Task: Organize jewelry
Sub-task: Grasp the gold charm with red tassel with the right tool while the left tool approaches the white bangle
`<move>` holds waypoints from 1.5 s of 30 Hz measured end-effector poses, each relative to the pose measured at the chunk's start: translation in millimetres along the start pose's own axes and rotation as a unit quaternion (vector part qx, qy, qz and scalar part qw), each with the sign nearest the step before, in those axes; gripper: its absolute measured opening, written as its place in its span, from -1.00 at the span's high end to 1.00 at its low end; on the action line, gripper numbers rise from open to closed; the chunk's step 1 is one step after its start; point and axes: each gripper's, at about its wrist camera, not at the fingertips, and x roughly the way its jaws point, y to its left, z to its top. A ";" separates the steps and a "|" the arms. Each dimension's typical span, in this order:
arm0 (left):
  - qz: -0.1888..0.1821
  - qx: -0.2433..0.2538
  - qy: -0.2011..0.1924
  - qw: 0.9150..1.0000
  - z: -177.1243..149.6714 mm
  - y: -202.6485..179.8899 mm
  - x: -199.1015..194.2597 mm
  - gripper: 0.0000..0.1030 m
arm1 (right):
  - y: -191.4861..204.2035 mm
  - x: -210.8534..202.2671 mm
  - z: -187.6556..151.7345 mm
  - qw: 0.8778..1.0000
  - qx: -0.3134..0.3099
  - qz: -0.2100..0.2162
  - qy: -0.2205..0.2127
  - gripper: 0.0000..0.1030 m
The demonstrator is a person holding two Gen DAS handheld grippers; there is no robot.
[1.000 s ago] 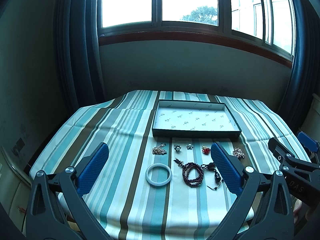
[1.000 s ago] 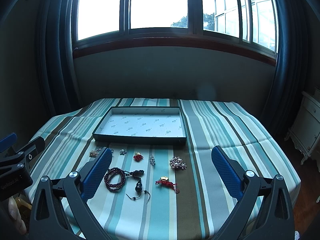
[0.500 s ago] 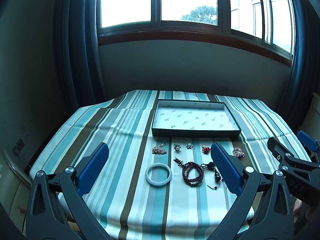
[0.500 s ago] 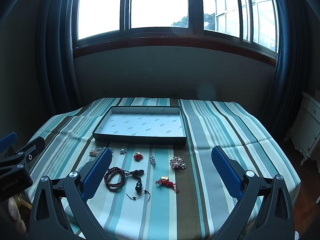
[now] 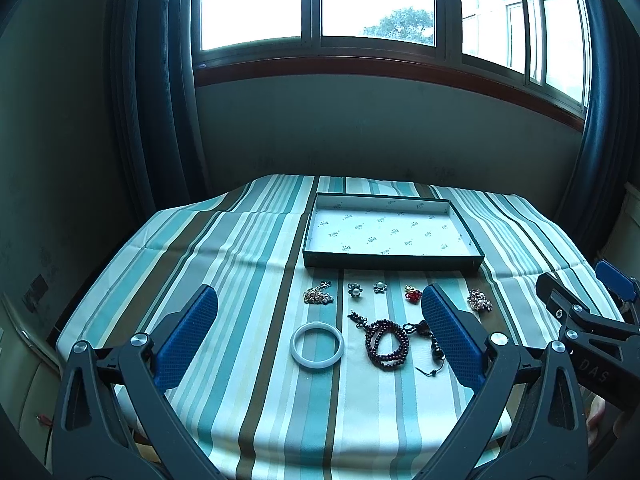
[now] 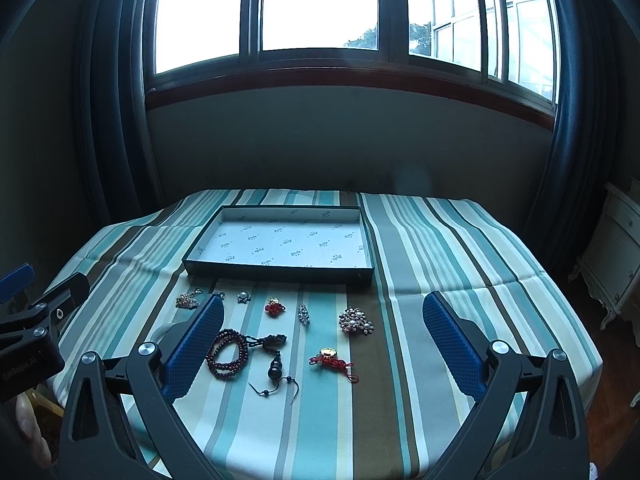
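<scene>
The left claw (image 5: 319,310) hangs above the near edge of the table with its two blue pads spread wide and nothing between them. The right claw (image 6: 323,312) is spread just as wide, also empty, above the same near edge further right. Each camera catches the other claw at the rim of its picture.

Below and between the left pads, the left view shows a white bangle (image 5: 317,345) lying flat on the striped tablecloth (image 5: 224,280), with a coil of dark red beads (image 5: 386,344) just beside it on the right. In the right view the bangle is almost wholly hidden behind the left pad, so only the left camera shows it whole.

The right view gives what the left one loses behind its right pad: the bead string's dark pendant and cord (image 6: 276,372), a red knotted charm with a gold piece (image 6: 334,360), and a small silver clasp (image 6: 304,314).

Further out runs a row of small pieces: a gold chain cluster (image 5: 318,296), two little flower pieces (image 5: 355,290), a red flower piece (image 5: 412,294) and a pearl brooch (image 6: 355,320).

Beyond the row sits a shallow dark tray (image 5: 394,261) with a white printed lining, holding no jewelry. Behind it are a wall, dark curtains and a bright window.
</scene>
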 end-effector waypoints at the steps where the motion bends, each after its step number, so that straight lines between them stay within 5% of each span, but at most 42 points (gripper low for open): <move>1: -0.001 0.000 0.003 1.000 -1.0 0.3 2.4 -0.96 | 0.7 3.9 -1.2 1.000 -0.001 0.000 0.004 -0.93; 15: 0.003 -0.004 0.106 0.994 -36.5 15.5 84.6 -0.95 | -5.6 76.4 -39.6 0.995 -0.004 0.018 0.103 -0.91; 21: -0.008 0.009 0.137 0.990 -47.7 11.4 112.9 -0.70 | -10.4 105.6 -51.0 0.990 0.002 0.020 0.142 -0.90; 23: -0.008 0.010 0.148 0.989 -49.8 11.7 122.4 -0.70 | -10.6 115.1 -54.1 0.988 -0.001 0.021 0.154 -0.72; 25: -0.007 0.008 0.157 0.987 -51.1 12.9 130.9 -0.70 | -12.0 125.3 -57.7 0.985 0.003 0.021 0.171 -0.10; 41: -0.008 0.014 0.186 0.982 -56.4 9.6 163.1 -0.70 | -13.0 168.2 -70.0 0.975 0.010 0.027 0.220 -0.08; 45: -0.009 0.013 0.188 0.982 -56.9 9.4 165.4 -0.70 | -12.5 171.1 -71.5 0.974 0.008 0.031 0.222 0.09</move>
